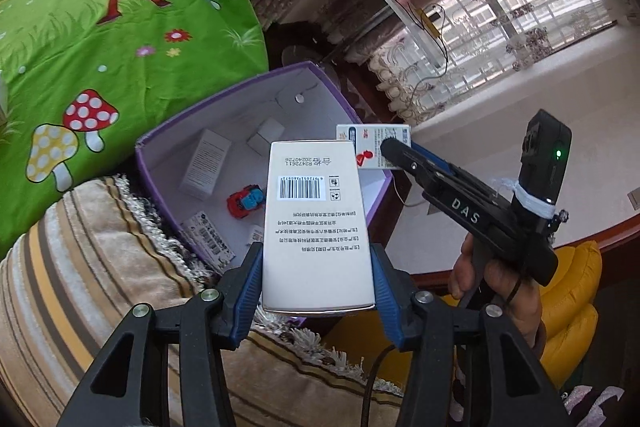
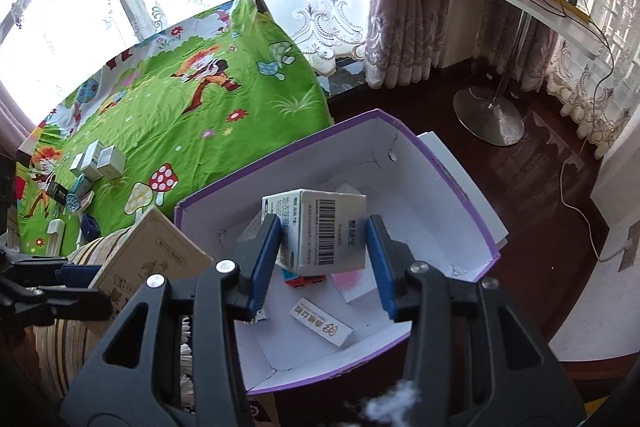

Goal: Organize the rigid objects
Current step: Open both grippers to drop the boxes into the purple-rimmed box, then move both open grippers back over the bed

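A tall white carton (image 1: 318, 227) is pinched by the left gripper (image 1: 318, 279); a small barcoded box (image 2: 320, 235) is clamped by the right gripper (image 2: 326, 259), above the purple-rimmed bin (image 2: 448, 167). If released early, the carton could be dropped outside the rim.

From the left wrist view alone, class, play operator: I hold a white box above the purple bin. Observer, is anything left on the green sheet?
Observer: Yes. The right wrist view shows a cluster of small boxes on the green sheet, apart from the purple bin.
Operator: Is the right gripper's carton held square?
Observer: No. The carton sits tilted between the pads of the right gripper.
Operator: What lies under it?
Observer: A white box with pink print on the bin floor.
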